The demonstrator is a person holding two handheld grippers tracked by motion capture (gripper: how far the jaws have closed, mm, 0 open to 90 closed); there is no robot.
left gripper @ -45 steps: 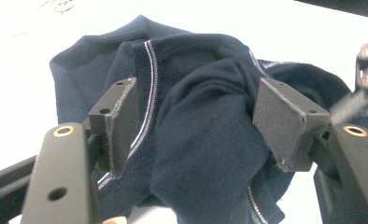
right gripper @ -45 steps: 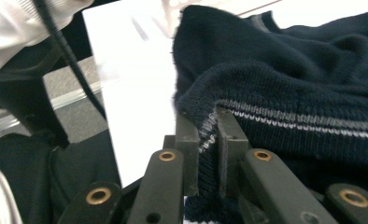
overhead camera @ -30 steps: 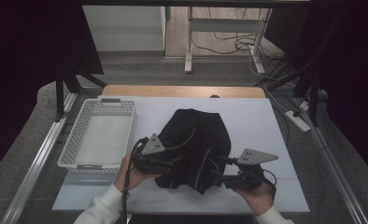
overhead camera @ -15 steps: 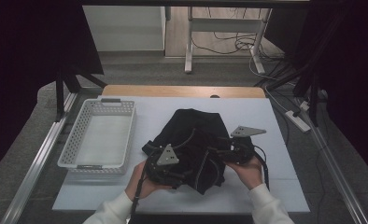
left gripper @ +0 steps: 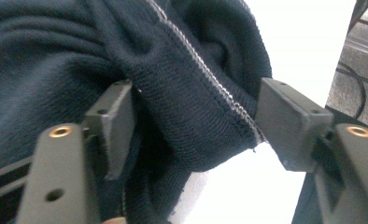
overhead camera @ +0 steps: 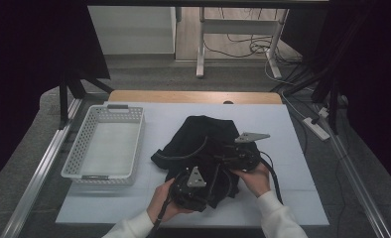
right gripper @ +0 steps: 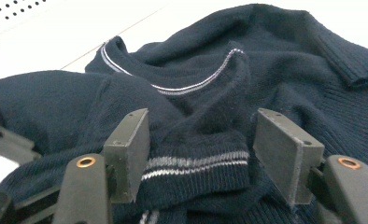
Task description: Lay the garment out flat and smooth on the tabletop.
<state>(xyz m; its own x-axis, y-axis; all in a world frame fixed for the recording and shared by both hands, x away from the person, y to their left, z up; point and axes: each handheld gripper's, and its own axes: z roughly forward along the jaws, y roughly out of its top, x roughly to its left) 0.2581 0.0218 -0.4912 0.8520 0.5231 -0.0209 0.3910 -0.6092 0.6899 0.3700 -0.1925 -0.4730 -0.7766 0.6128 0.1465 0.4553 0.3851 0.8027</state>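
A dark navy knitted sweater [overhead camera: 203, 134] with thin white stripes lies crumpled on the white table [overhead camera: 283, 198]. My left gripper [overhead camera: 211, 181] sits low on the sweater's near edge. In the left gripper view a thick fold of the sweater [left gripper: 187, 88] with a white-striped edge fills the gap between the jaws [left gripper: 194, 121]. The jaws have just been closing a little but stand wide. My right gripper [overhead camera: 221, 153] rests on the sweater's right side. Its jaws [right gripper: 201, 144] are open around a striped hem [right gripper: 196, 168], with a gap at the right pad [right gripper: 285, 149].
A white perforated basket [overhead camera: 99, 176] stands at the left of the table. A wooden strip [overhead camera: 193, 96] runs along the far edge. Cables and a power strip [overhead camera: 315, 126] lie on the floor to the right. Both hands come in from the bottom.
The left gripper moved right and nearer to the person, down onto the sweater's near edge. The right gripper moved left and slightly farther away, onto the sweater. The sweater's near part is more bunched.
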